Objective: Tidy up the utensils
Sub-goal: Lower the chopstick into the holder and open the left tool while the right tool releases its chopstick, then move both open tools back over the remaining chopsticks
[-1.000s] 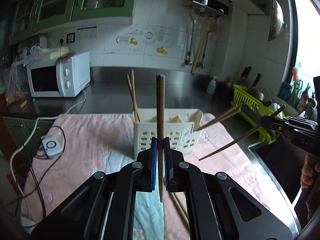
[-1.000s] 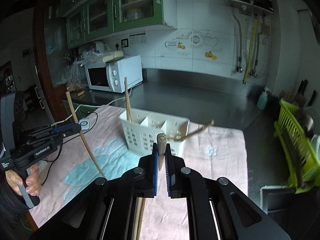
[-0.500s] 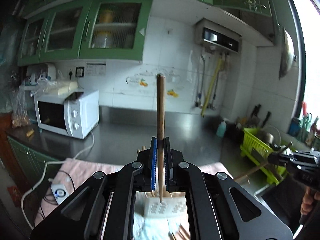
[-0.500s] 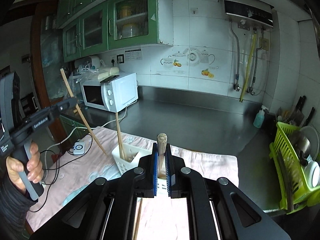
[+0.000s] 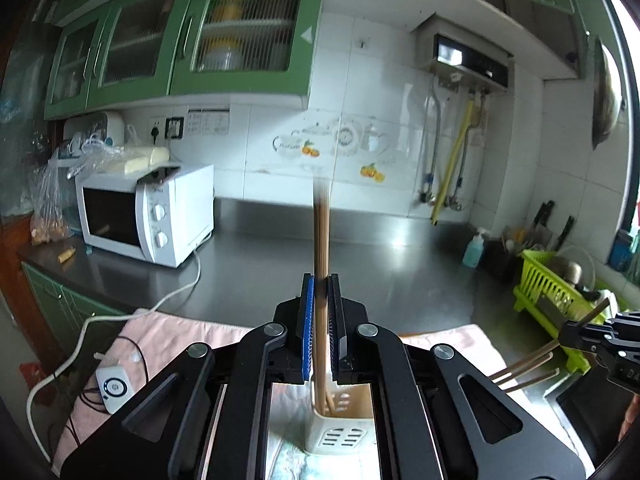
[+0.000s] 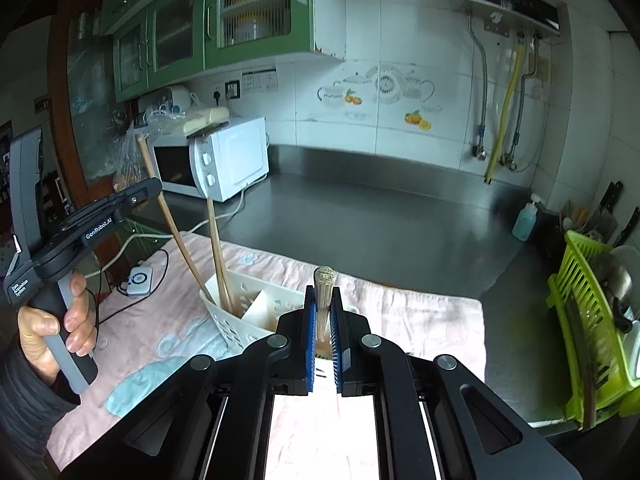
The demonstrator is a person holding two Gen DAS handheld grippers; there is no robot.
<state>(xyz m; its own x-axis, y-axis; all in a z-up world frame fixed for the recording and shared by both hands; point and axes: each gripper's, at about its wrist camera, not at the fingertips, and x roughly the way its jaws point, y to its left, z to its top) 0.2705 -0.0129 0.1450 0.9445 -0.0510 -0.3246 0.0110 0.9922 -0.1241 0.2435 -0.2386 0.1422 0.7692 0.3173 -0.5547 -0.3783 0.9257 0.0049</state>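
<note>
A person's left gripper (image 5: 320, 300) stands clamped on a bundle of chopsticks (image 5: 321, 240), held upright between its blue pads, the lower ends dipping into a white slotted utensil caddy (image 5: 340, 432) directly below the jaws. In the right wrist view the same bundle slants down from the left gripper into the caddy's left compartment, beside another chopstick (image 6: 218, 256) already standing there; a bare hand (image 6: 52, 328) in a dark sleeve grips the tool's grey handle. The right gripper (image 6: 323, 312) is likewise closed tight on a second bunch of chopsticks (image 6: 323, 292), seen end-on above its pads, and in the left wrist view those sticks jut out at a slant at the right edge. The caddy sits on a pink cloth (image 6: 400, 316) with pale blue patches, where a small white device (image 6: 139, 280) with a cable also lies. Beyond the cloth runs a steel counter (image 5: 400, 264) carrying a white microwave (image 5: 148, 212) at the left, a blue soap bottle (image 5: 474, 248) and a lime-green dish rack (image 5: 548, 292) at the right. Green wall cabinets (image 5: 180, 48) hang over white tiles behind.
</note>
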